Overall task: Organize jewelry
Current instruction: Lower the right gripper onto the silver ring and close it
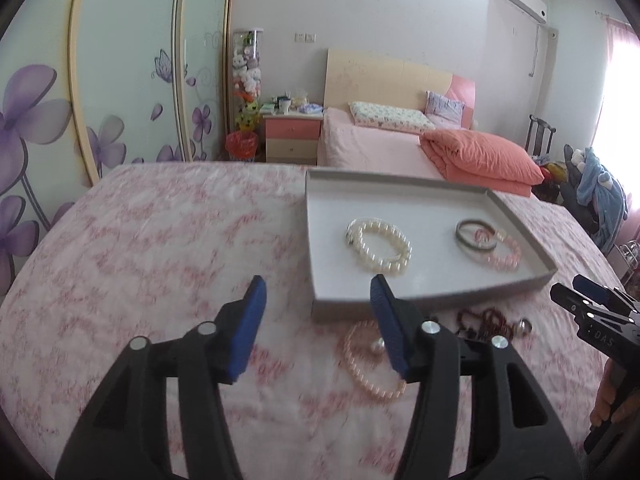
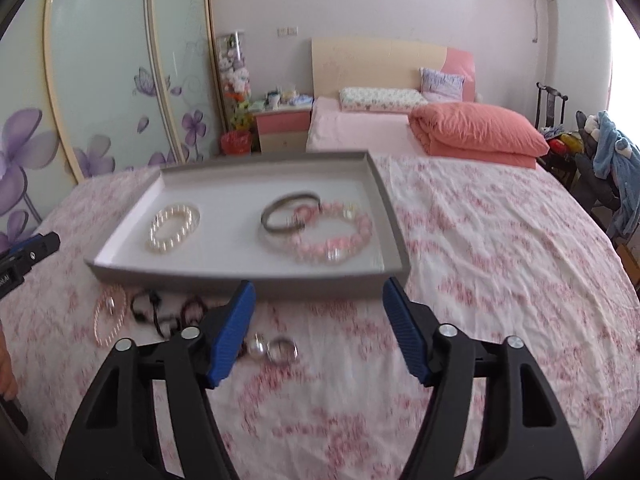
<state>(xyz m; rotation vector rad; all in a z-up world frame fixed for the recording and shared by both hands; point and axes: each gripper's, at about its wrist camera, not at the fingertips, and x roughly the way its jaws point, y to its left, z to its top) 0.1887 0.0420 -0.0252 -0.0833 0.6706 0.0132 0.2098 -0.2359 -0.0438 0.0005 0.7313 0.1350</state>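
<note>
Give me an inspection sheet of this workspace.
Surface: floral bedspread, rumpled.
Job's things: grey tray holds a white pearl bracelet, a grey bangle and a pink bead bracelet. On the bedspread in front of it: pink pearl strand, dark bead string, pearl earring, ring.
Clutter: nothing seen.
Grippers: left gripper and right gripper open, empty.
Cables: nothing seen on the bedspread.
Surroundings: second bed, nightstand, floral wardrobe doors.
</note>
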